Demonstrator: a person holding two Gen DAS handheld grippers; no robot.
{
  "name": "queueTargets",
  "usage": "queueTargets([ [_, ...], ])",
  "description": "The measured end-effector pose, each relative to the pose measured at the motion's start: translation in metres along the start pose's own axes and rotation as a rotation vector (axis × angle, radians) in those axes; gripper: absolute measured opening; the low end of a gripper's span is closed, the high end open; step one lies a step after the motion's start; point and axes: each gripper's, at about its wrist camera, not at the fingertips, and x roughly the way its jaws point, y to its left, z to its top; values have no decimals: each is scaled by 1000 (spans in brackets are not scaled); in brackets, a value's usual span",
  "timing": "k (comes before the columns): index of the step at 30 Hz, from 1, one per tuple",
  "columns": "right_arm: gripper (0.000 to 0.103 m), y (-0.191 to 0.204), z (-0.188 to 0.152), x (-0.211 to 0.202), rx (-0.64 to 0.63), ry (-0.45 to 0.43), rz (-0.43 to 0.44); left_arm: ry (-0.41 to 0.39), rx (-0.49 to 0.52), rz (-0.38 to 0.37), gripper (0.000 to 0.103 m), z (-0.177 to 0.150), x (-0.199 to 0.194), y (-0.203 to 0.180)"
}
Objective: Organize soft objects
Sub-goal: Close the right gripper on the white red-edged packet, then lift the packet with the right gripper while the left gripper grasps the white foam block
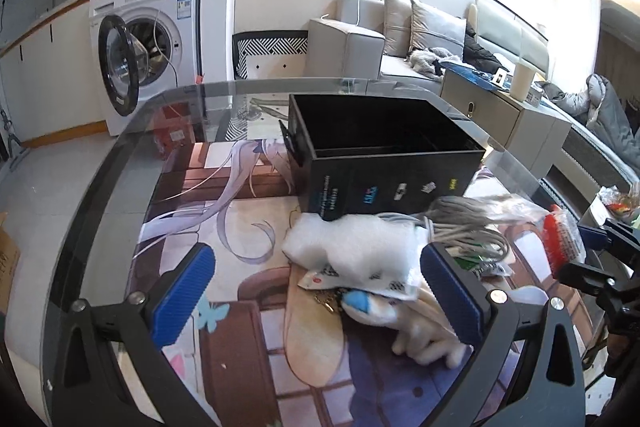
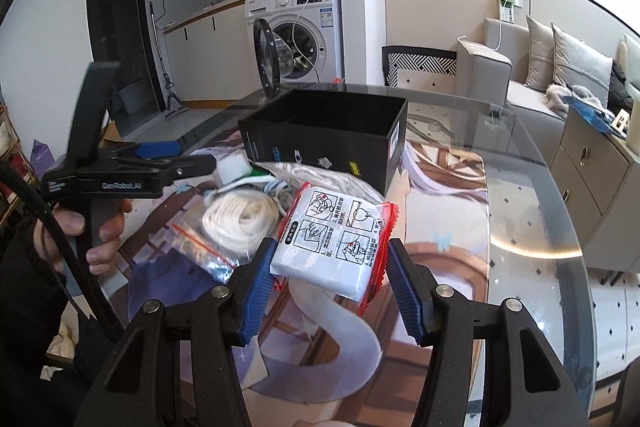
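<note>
Pinching the red-edged white packet [image 2: 334, 245] by its two side edges, the right gripper [image 2: 332, 279] holds it above the table with the open black box [image 2: 332, 135] straight ahead beyond it, while the left gripper [image 1: 316, 291], fingers spread, hovers over the pile.

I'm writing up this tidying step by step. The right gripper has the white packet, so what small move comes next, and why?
Probably carry the packet forward over the open black box and let go. The right gripper is clamped on it, lifted off the table, and the box just beyond looks empty.
</note>
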Motion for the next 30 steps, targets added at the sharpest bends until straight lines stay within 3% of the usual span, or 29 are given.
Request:
queueTargets([
  [16, 56, -7, 22, -9, -32, -32, 23, 149, -35, -138, 103, 9, 45, 8],
  [21, 56, -9, 28, 0, -35, -26, 29, 167, -65, -192, 91, 8, 47, 8],
  [25, 56, -9, 35, 7, -48, -21, 33, 137, -64, -186, 90, 8, 37, 5],
  [30, 56, -10, 47, 16, -57, -22, 40, 55, -23, -94, 90, 15, 11, 2],
])
